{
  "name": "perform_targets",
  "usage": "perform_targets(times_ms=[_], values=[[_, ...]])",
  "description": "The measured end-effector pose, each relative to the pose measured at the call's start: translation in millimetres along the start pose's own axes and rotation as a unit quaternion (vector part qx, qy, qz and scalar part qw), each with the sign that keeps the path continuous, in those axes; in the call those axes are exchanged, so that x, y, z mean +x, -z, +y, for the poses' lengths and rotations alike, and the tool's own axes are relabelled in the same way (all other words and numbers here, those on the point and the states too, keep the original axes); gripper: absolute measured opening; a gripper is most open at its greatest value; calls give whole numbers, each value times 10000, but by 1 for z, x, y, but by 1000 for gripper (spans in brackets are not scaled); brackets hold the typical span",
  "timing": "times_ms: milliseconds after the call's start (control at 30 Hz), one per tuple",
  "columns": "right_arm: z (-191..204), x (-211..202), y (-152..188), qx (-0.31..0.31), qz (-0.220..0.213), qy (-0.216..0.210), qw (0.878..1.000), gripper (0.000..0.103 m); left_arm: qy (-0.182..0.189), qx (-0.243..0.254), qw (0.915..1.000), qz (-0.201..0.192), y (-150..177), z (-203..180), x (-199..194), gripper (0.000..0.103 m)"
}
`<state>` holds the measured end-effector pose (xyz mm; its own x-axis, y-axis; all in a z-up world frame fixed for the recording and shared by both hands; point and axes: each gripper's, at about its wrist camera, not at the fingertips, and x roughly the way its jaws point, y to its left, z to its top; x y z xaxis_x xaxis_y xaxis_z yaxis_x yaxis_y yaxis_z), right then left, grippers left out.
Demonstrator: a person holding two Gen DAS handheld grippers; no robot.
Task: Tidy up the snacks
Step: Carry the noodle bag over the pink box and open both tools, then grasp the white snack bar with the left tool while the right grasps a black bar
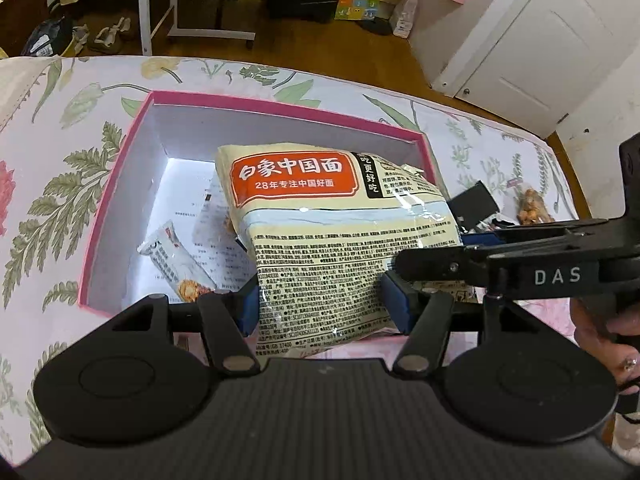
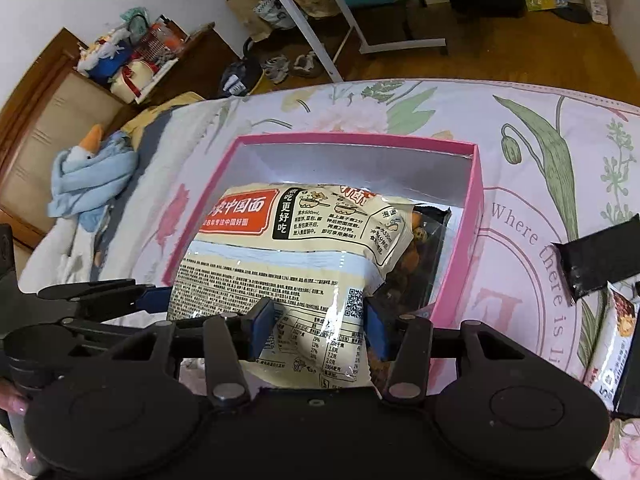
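Observation:
A cream noodle packet (image 1: 320,232) with an orange label leans over the near rim of a pink box (image 1: 120,168) on the flowered bed. My left gripper (image 1: 324,304) is shut on the packet's near end. My right gripper (image 2: 316,328) grips the same packet (image 2: 288,264) beside it, and its arm (image 1: 520,268) crosses the left wrist view from the right. Inside the box (image 2: 464,240) lie a small white snack bar (image 1: 180,264), a paper sheet (image 1: 216,220) and a clear bag of brown snacks (image 2: 416,256).
On the bedsheet to the right of the box lie a black packet (image 2: 600,260) and a white snack bar (image 2: 612,344). A clear nut bag (image 1: 532,208) lies at the right. A blue plush goose (image 2: 88,168) lies at the left.

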<state>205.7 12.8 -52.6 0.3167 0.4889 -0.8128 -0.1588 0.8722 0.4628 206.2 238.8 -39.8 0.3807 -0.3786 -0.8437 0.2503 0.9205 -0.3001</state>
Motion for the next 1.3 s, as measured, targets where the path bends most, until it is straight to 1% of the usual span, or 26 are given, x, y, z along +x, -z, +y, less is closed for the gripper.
perform_targets(times_ms=[167,233,267,300,333,367,400,433,500,533,567,633,700,800,933,1000,1033,1167,1300], values=[[-5,12,-1,112,52,101,9999,55,61,94,9999,34,-3,6,16,60],[-7,17,-1,144,99,133,9998,55,80,49,9999,88,-4,8,23,60],[-9,19,-1,149,143,125,9997,55,46,27,10000,78,-3,8,24,63],[-11,20,-1,123,215,66,9997,56,-104,140,9998,55,-2,7,25,63],[-12,21,0,86,281,1,9996,58,-478,478,9977,-11,1,1,25,63],[-15,20,2,34,317,-10,9995,58,-805,720,9940,-199,6,-3,23,63],[-17,15,6,-18,287,22,9996,58,-1037,871,9903,-320,11,-6,22,63],[-18,10,9,-108,233,-35,9997,58,-1041,912,9900,-264,14,-7,23,63],[-18,-5,16,-263,146,-173,9994,59,-835,704,9939,-148,19,-4,23,63],[-19,-13,19,-302,75,-213,9993,59,-800,650,9946,-129,21,-5,22,63],[-20,-23,22,-365,1,-233,9991,59,-829,662,9942,-160,24,-7,20,63],[-23,-40,27,-457,-164,-224,9986,59,-991,854,9910,-282,30,-17,16,63],[-30,-59,33,-500,-337,-241,9979,59,-1073,901,9895,-361,34,-25,10,63],[-43,-89,46,-593,-629,-258,9959,59,-923,828,9915,-386,32,-37,-3,63],[-60,-128,69,-871,-938,7,9918,60,-558,838,9943,-343,29,-59,-21,62],[-74,-145,85,-989,-1133,156,9885,63,-370,888,9948,-342,29,-73,-27,62],[-81,-151,93,-977,-1233,249,9872,66,-307,927,9946,-342,30,-82,-29,62],[-115,-173,120,-875,-1522,617,9825,67,-130,1147,9928,-320,33,-114,-25,62],[-140,-188,145,-796,-1784,742,9779,67,90,1404,9897,-267,38,-153,-17,61]])
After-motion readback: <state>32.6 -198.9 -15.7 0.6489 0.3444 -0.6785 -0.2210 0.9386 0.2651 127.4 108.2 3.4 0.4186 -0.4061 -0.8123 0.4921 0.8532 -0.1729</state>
